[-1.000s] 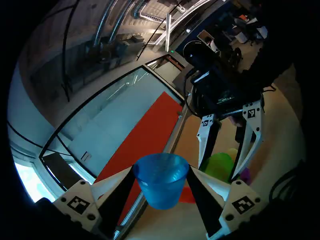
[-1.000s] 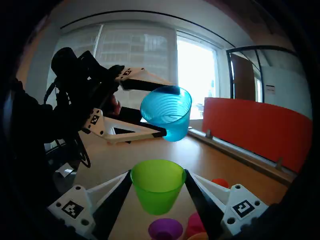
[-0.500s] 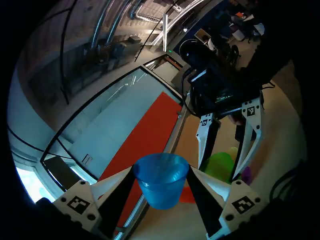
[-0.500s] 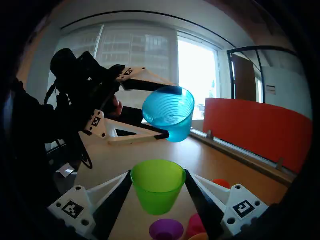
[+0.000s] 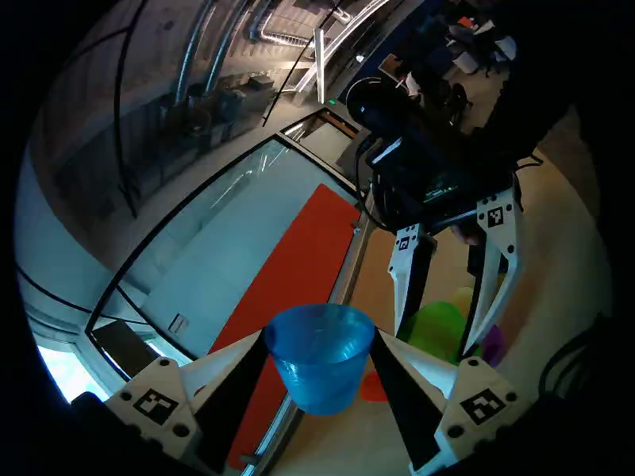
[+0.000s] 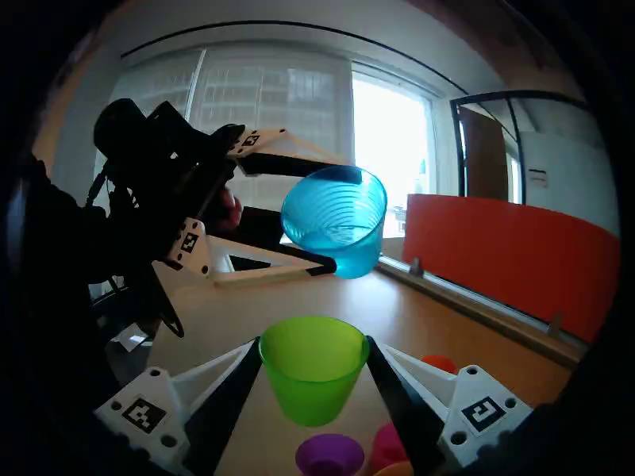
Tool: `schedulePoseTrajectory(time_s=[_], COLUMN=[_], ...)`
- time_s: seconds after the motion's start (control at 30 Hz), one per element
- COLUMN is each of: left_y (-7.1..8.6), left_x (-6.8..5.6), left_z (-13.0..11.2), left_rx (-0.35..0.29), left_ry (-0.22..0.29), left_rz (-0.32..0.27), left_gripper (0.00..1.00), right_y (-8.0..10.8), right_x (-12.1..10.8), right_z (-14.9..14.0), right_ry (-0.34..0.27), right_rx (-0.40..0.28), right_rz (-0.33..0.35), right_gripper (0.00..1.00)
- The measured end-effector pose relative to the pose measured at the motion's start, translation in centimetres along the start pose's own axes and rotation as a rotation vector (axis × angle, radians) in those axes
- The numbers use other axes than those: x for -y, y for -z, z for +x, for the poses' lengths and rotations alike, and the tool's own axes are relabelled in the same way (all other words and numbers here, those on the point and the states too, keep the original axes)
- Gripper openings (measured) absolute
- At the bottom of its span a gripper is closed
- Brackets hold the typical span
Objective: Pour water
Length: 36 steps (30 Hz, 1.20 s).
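The left gripper [image 5: 320,343] pinches a translucent blue cup [image 5: 320,369] between its two white fingers, one pressed to each side of the cup just below the rim. In the right gripper view, that cup hangs in the air above a wooden table [image 6: 238,317], tipped so its ribbed inside and open mouth face the camera. It sits higher than a green cup [image 6: 313,377] and beyond it, and the two do not touch. Whether the blue cup holds liquid is hard to tell. A person's hand [image 6: 230,210] grips the dark body of the left gripper, with a dark sleeve behind it. The right gripper [image 6: 313,349] holds the green cup upright, mouth open to the top, with its jaws clamped against the cup's sides. Below it on the table stand a purple cup [image 6: 329,454] and, just beside it, a pink cup [image 6: 386,444]. A small red-orange object [image 6: 436,362] lies nearer the table's edge, where a metal rail carries a red-orange partition panel [image 6: 516,254]. A bright window [image 6: 389,143] with blinds fills the wall beyond the table's far edge. In the left gripper view, the right gripper appears farther off with the green cup between its fingers, under a ceiling of exposed pipes [image 5: 190,63].
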<state>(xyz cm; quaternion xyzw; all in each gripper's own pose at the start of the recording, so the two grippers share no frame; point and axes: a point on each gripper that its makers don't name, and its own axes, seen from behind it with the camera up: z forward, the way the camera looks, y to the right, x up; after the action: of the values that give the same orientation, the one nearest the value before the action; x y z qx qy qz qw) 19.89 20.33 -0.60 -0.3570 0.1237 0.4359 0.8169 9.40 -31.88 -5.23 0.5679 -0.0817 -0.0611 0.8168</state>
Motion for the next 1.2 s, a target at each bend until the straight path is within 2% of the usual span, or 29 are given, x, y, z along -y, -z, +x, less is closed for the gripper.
schedulePoseTrajectory(time_s=[1.2], left_y=[0.06], left_x=[-0.29], left_z=[0.24], left_rx=[0.005], left_ry=[-0.089], left_rz=[0.007], left_gripper=[0.87], right_y=[-0.18], right_x=[0.1], right_z=[0.02], right_ry=[0.002], right_rx=[-0.004], right_rz=[0.008], right_gripper=[0.95])
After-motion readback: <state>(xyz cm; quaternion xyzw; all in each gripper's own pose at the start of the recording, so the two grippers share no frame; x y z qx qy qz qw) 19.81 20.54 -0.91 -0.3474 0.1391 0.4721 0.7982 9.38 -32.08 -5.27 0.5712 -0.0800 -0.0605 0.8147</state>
